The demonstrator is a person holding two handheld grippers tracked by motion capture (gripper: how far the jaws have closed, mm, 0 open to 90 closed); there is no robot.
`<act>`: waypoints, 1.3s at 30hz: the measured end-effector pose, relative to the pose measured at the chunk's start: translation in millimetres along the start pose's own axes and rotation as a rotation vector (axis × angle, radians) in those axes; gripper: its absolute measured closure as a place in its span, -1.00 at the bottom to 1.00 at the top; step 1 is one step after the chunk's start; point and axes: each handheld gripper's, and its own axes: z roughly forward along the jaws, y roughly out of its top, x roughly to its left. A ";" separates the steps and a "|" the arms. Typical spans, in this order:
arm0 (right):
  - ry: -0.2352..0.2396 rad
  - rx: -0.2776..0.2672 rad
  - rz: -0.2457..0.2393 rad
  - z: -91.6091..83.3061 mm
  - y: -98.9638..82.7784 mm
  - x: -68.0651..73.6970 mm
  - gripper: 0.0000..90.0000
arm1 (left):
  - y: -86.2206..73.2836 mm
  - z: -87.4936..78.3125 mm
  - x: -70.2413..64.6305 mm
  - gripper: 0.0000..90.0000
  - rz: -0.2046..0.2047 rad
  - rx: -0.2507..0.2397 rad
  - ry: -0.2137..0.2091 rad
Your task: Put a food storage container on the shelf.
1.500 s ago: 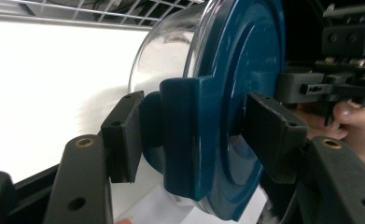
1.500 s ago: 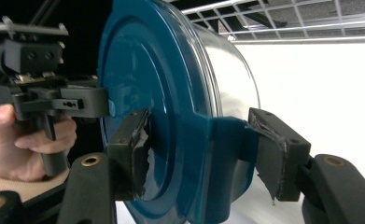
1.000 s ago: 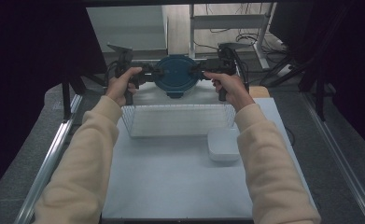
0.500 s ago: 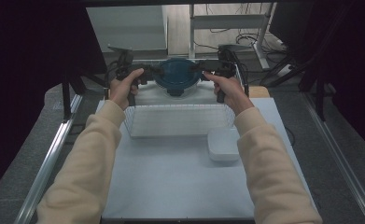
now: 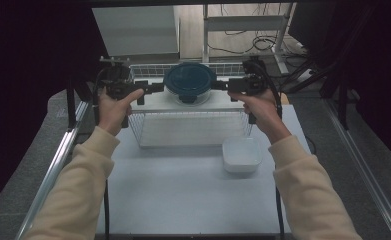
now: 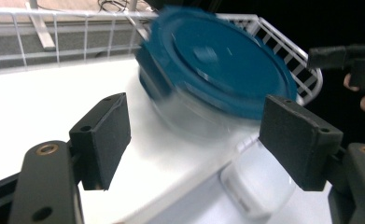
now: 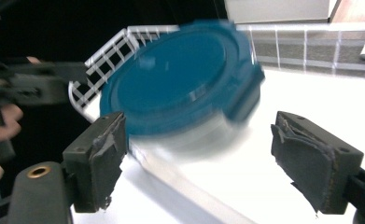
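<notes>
White tabletop (image 5: 183, 200) fills the lower centre of the high view, and I read bare room across its near half. At frame centre stands a white wire rack (image 5: 190, 127) with a solid white top shelf. On that shelf, upper centre, sits the round clear container (image 5: 189, 84) with its blue lid clipped on; I cannot make out any contents through the wall. A small white lidded box (image 5: 241, 155) rests on the table just right of the rack's front corner, contents hidden.

My left gripper (image 5: 155, 88) and right gripper (image 5: 218, 85) flank the container, each just apart from its side. Both have just been opening; the jaws stand wide and nothing lies between them. In both gripper views the container is motion-blurred. Dark surroundings conceal the frame edges.
</notes>
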 end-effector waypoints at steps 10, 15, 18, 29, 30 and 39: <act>-0.011 -0.034 -0.114 -55.0 -75.3 0.4 -0.53 | -83.7 -37.9 -21.4 -0.43 0.096 -0.020 0.009; 0.000 -0.051 -0.143 -73.5 -118.8 1.4 -0.51 | -128.4 -36.2 -24.7 -0.40 0.156 0.019 0.062; -0.027 -0.053 -0.147 -77.7 -140.4 1.8 -0.52 | -151.1 -34.7 -22.4 -0.39 0.148 0.043 0.074; -0.055 0.030 -0.083 -83.9 -217.2 -3.6 -0.51 | -212.2 -27.8 -28.6 -0.39 0.089 0.099 0.113; -0.067 0.029 -0.085 -85.0 -221.3 -3.4 -0.51 | -216.7 -27.3 -29.1 -0.39 0.095 0.105 0.124; -0.074 0.091 -0.111 -73.8 -260.1 -3.5 -0.49 | -241.5 -20.1 -25.5 -0.36 0.083 0.160 0.080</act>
